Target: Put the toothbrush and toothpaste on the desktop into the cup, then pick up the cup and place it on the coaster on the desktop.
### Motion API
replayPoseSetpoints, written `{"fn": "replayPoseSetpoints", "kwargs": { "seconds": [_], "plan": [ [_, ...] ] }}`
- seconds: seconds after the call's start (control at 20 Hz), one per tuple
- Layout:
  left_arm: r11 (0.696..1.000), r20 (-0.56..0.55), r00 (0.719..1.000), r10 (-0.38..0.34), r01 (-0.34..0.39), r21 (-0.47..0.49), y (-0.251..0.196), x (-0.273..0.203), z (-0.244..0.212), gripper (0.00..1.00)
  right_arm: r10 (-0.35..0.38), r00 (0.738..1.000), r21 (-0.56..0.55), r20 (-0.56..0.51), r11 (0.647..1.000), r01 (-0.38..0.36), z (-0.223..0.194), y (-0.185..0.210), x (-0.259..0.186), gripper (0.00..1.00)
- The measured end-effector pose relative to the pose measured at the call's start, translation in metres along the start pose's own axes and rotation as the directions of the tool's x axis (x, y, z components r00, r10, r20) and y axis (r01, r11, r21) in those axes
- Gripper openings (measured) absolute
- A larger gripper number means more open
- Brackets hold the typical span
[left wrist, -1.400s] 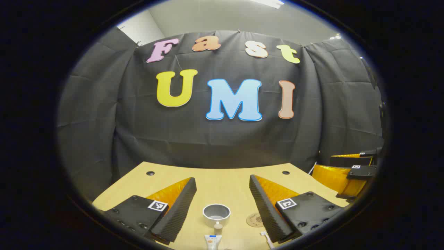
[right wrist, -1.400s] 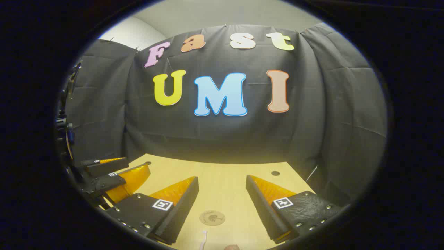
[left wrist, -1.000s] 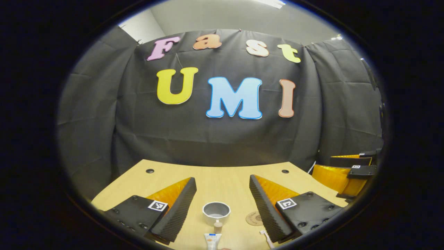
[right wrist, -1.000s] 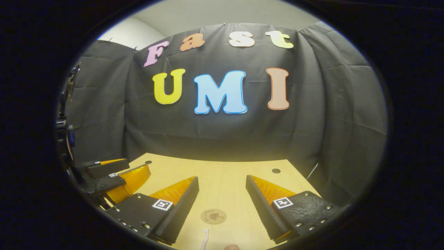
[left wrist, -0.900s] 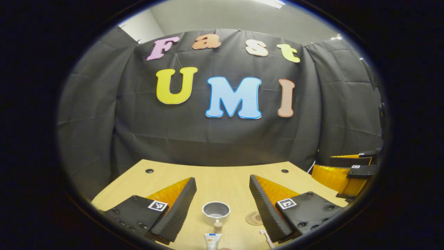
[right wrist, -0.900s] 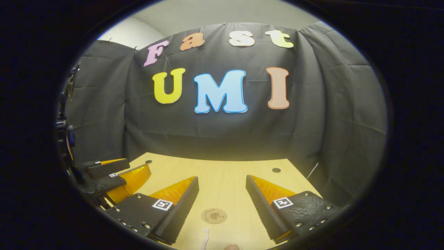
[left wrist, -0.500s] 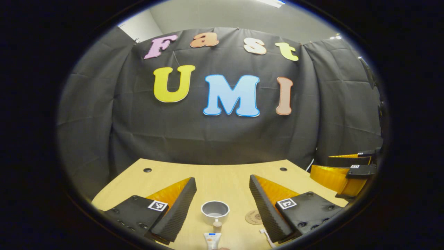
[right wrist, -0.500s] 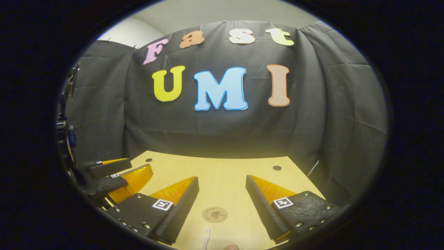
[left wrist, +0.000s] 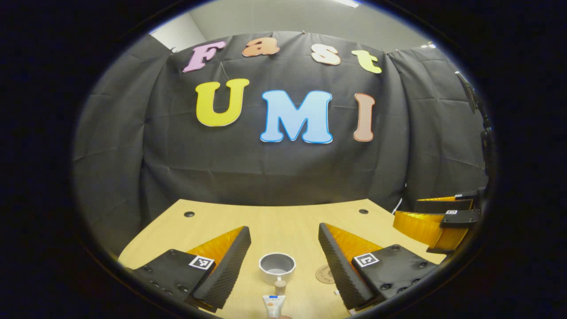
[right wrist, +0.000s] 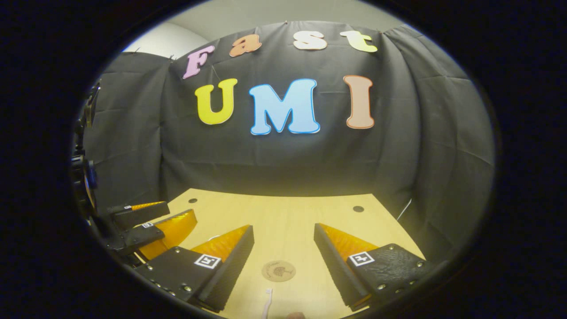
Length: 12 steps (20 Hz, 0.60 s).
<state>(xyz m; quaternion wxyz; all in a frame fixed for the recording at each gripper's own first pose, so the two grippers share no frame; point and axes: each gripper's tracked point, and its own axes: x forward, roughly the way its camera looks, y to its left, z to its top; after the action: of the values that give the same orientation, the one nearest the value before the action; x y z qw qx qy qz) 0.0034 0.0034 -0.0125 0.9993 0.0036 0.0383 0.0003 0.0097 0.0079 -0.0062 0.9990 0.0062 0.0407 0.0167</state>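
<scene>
cup (left wrist: 277, 267) mid-desk (left wrist: 283, 221), both grippers apart above, nothing held.

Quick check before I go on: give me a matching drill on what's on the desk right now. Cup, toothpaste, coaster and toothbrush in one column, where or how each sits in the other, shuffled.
Things:
1. cup
2. toothpaste
3. coaster
4. toothbrush

Places or states:
A. flat brown disc lying bare on the desktop, nothing on it
B. upright and empty, between the open fingers of the left hand-held gripper in its own view
C. lying at the near edge of the right gripper view, just in front of the disc
D. lying with its cap pointing at the cup

Pairs: 1-B, 2-D, 3-A, 4-C
</scene>
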Motion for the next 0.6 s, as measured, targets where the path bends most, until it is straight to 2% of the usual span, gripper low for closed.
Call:
{"fn": "replayPoseSetpoints", "kwargs": {
  "seconds": [0.15,0.3,0.45,0.6],
  "plan": [
    [1.000,-0.065,0.998,-0.003,0.002,-0.017,0.004,0.002,-0.023,0.99,-0.002,0.996,0.005,-0.092,1.000,0.002,-0.026,0.000,0.008,0.90],
    [1.000,-0.163,0.987,0.002,-0.005,-0.022,0.010,0.001,-0.050,0.99,0.011,0.977,0.040,-0.215,0.999,-0.002,-0.059,0.003,0.011,0.90],
    [0.999,-0.272,0.962,-0.005,-0.009,-0.050,0.015,0.002,-0.079,0.98,0.023,0.945,0.062,-0.326,0.998,-0.002,-0.088,0.006,0.018,0.90],
    [0.994,-0.384,0.923,-0.029,-0.015,-0.109,0.015,0.002,-0.112,0.99,0.038,0.903,0.081,-0.427,0.997,-0.004,-0.119,0.007,0.016,0.92]
  ]
}}
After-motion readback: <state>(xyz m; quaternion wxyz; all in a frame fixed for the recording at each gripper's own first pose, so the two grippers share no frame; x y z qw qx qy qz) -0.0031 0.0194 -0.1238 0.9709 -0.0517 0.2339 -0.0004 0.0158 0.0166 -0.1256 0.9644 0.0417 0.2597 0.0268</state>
